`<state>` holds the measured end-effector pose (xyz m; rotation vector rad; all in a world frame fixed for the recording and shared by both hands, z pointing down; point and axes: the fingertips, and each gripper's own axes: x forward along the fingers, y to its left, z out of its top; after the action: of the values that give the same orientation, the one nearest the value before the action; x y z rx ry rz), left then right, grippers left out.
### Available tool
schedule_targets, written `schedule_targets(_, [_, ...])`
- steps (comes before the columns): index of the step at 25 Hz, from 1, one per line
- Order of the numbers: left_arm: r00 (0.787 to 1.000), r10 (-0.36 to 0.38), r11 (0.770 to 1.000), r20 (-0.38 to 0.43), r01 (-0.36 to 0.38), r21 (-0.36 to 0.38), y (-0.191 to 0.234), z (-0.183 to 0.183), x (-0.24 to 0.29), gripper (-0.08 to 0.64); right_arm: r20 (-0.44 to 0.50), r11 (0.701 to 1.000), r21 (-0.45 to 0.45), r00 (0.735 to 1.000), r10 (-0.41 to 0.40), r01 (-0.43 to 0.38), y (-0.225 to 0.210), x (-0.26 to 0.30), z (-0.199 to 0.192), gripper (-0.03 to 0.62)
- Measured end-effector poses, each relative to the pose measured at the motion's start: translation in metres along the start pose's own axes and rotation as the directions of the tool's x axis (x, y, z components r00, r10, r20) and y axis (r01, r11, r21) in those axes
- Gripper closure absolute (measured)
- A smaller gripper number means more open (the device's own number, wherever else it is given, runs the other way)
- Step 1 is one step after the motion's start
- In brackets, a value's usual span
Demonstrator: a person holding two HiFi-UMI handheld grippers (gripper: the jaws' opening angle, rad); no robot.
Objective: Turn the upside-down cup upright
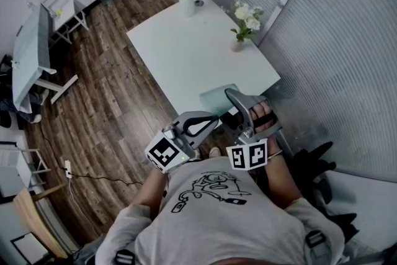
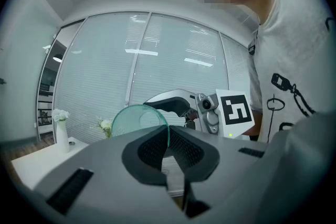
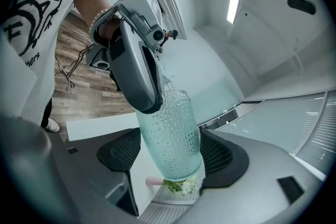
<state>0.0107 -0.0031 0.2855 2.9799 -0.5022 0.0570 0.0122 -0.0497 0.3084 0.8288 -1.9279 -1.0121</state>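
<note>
One cup [image 3: 169, 128], rim pinched tight in the left tongs [image 2: 167, 140], body clamped between the right tongs [image 3: 170, 157].

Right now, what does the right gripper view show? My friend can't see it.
A bumpy green glass cup sits between the jaws of the right gripper, whose dark pads seem to press its sides. The left gripper reaches in from above and pinches the cup's far end; wood floor lies behind.
</note>
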Motion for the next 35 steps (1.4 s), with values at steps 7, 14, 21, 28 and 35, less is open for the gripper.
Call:
schedule_targets(7, [1.000,-0.017,1.000,-0.014,0.017,-0.014,-0.001,0.000,-0.003,0.549,-0.012,1.000,-0.025,1.000,0.004,-0.004,0.003,0.004,0.002,0.245])
schedule_targets(14, [1.000,-0.016,1.000,-0.012,0.016,0.004,-0.001,-0.002,-0.002,0.548,-0.021,0.998,-0.056,1.000,-0.022,0.021,0.004,0.004,0.000,0.247])
schedule_targets(21, [1.000,0.027,0.999,0.016,-0.028,0.034,0.003,0.002,-0.004,0.543,-0.011,0.999,-0.016,0.999,-0.037,0.036,0.000,0.004,0.001,0.247])
schedule_targets(28, [0.995,0.082,0.995,0.052,-0.085,0.046,0.010,0.009,-0.009,0.521,0.003,0.995,0.080,0.998,-0.055,0.054,-0.002,0.002,0.001,0.252])
schedule_targets(35, [0.991,0.114,0.992,0.076,-0.117,0.042,0.014,0.014,-0.013,0.459,0.014,0.986,0.150,0.997,-0.081,0.078,-0.006,0.000,0.002,0.259])
